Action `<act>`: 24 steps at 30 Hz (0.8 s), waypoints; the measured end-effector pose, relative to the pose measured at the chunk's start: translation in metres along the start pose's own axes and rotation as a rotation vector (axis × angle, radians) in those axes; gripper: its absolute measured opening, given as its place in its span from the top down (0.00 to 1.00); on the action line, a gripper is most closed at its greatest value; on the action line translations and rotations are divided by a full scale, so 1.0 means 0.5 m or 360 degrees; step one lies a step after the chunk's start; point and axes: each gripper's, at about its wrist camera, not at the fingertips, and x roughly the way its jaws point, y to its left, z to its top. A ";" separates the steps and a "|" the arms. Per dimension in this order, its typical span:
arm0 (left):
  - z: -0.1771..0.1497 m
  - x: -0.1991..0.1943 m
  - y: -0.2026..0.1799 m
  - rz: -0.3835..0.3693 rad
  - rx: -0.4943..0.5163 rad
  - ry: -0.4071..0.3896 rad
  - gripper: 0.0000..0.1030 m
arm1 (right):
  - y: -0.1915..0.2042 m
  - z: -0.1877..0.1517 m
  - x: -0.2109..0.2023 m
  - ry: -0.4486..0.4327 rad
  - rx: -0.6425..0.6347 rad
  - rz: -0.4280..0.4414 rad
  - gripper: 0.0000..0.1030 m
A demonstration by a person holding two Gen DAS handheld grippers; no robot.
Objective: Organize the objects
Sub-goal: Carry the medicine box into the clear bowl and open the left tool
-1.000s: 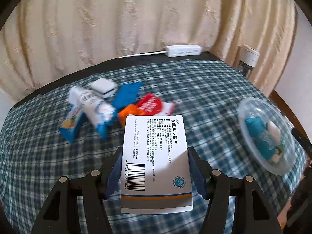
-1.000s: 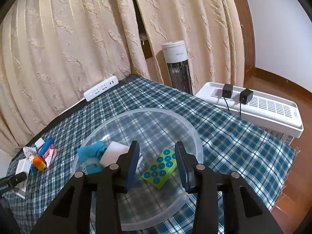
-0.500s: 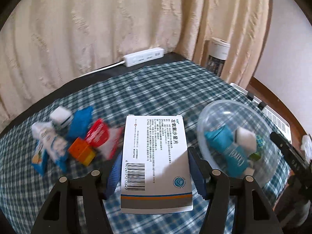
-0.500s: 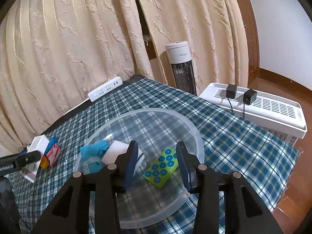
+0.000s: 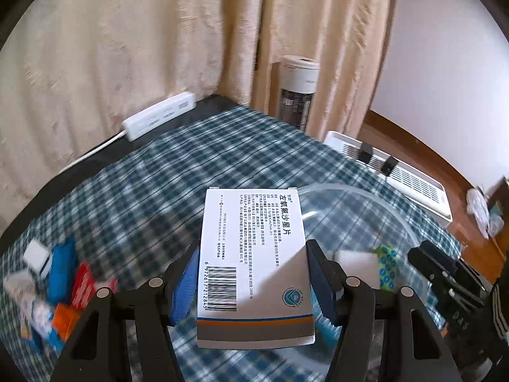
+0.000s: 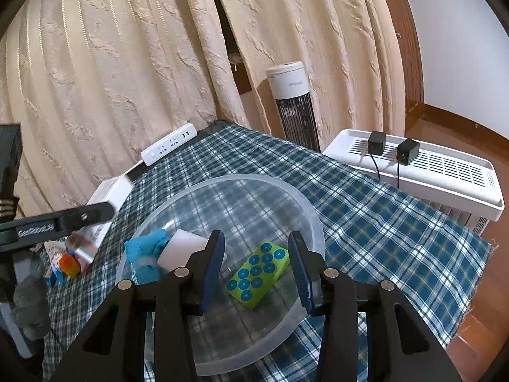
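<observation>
Swung across from the pile of small packets toward the bowl, the left gripper keeps its blue pads pressed on the long sides of a flat white cardboard medicine box, barcode and printed text facing up. In the left wrist view the box hangs over the near rim of the clear round plastic bowl, which sits on the blue-and-white plaid cloth of the desk. At lower left lie the blurred leftover packets, red, blue, orange and white. A white power strip lies at the desk's far edge below ribbed cream curtains.

In the right wrist view the right gripper hovers above the bowl, its jaws parted with nothing between them. Inside the bowl rest a green rectangular pack with blue dots, a white block and a crumpled teal item. The medicine box shows at left, just outside the bowl's rim. A white tower heater and a slatted white appliance stand beyond the desk.
</observation>
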 end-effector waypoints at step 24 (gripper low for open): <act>0.038 0.061 -0.056 -0.0051 0.0156 -0.0037 0.17 | -0.015 0.004 0.015 0.0025 0.0035 -0.0014 0.58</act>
